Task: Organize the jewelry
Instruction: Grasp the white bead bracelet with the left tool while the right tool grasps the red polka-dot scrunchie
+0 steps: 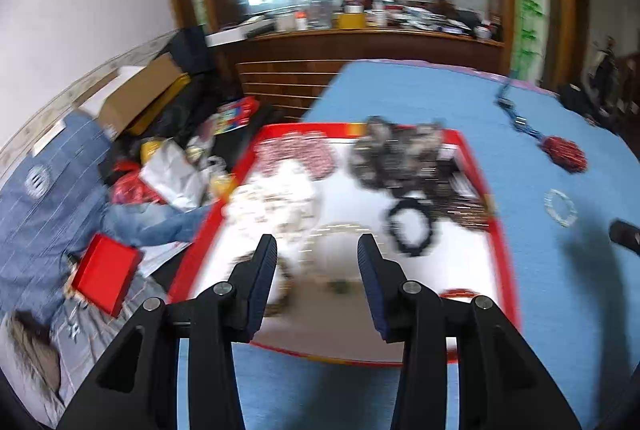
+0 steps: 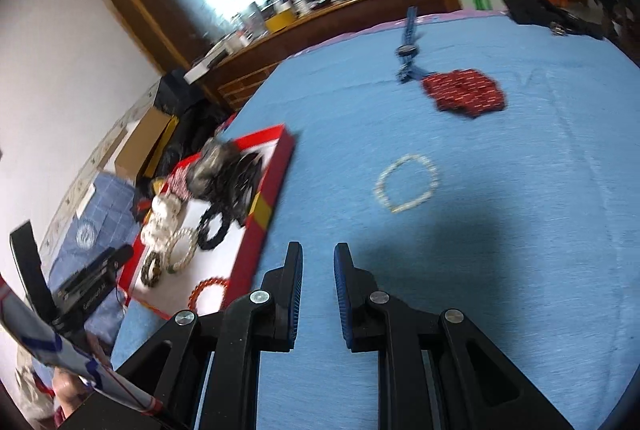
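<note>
Left wrist view: the left gripper (image 1: 317, 250) hangs at the bottom centre of the frame, its two fingers standing apart with nothing between them. Just past the fingertips lies a red-rimmed tray (image 1: 505, 270) with a white floor, set on a blue cloth (image 1: 420, 93). Near the tray's lower edge sit an orange bead bracelet (image 1: 460, 293) at the lower right and a blurred dark bracelet by the left finger. A black bead bracelet (image 1: 410, 230) lies in the middle right, white bead pieces (image 1: 276, 201) in the middle left, and a dark heap of jewelry (image 1: 400, 157) toward the tray's far right corner. On the cloth, right of the tray, a white bead bracelet (image 1: 561, 207) lies alone; further up the frame is a red beaded piece (image 1: 564, 151) next to a blue watch (image 1: 516, 113). Cluttered boxes and clothes fill the left of the frame.

Right wrist view: the right gripper (image 2: 318, 254) sits at the bottom centre over bare cloth (image 2: 520, 230), fingers close together with a narrow gap and nothing in it. The tray (image 2: 276, 189) lies at the left, apart from the gripper. The white bracelet (image 2: 406, 183) lies on the cloth above the fingertips, in mid frame. Further up are the red piece (image 2: 464, 91) and the watch (image 2: 408, 49).
</note>
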The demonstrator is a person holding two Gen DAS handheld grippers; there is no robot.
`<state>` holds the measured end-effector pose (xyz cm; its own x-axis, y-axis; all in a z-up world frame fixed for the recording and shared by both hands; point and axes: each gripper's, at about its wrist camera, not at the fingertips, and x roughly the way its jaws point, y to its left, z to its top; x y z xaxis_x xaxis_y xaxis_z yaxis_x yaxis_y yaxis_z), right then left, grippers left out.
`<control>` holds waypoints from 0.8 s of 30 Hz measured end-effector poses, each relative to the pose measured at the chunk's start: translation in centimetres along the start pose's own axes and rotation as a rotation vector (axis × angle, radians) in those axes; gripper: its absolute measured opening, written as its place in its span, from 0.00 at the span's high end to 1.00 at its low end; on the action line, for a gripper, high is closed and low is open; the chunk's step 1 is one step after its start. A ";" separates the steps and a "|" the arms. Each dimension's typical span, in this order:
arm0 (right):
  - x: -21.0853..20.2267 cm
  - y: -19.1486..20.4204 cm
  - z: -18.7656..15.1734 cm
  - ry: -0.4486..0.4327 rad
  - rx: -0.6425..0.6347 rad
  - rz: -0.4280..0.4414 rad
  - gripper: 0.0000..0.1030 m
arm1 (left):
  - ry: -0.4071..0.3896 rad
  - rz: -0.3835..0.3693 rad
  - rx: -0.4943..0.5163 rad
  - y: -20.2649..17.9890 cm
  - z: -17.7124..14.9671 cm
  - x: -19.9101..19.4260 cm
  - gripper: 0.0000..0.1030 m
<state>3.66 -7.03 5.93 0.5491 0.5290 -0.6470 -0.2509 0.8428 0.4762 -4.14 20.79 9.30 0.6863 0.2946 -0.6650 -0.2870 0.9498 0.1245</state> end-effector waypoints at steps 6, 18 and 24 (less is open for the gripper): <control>-3.2 -4.9 2.8 -0.046 0.072 -0.063 0.83 | 0.084 -0.265 0.092 -7.6 2.6 -0.4 0.61; -4.1 -11.0 2.9 -0.070 0.180 -0.103 0.77 | 0.385 -0.373 0.181 -23.4 6.2 9.8 0.78; -4.7 -11.4 2.8 -0.076 0.207 -0.068 0.77 | 0.408 -0.330 0.191 -24.9 6.2 12.5 0.86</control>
<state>6.20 -19.35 5.20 0.6196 0.4560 -0.6389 -0.0468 0.8340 0.5498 15.77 1.51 2.47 0.3938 -0.0505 -0.9178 0.0516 0.9981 -0.0327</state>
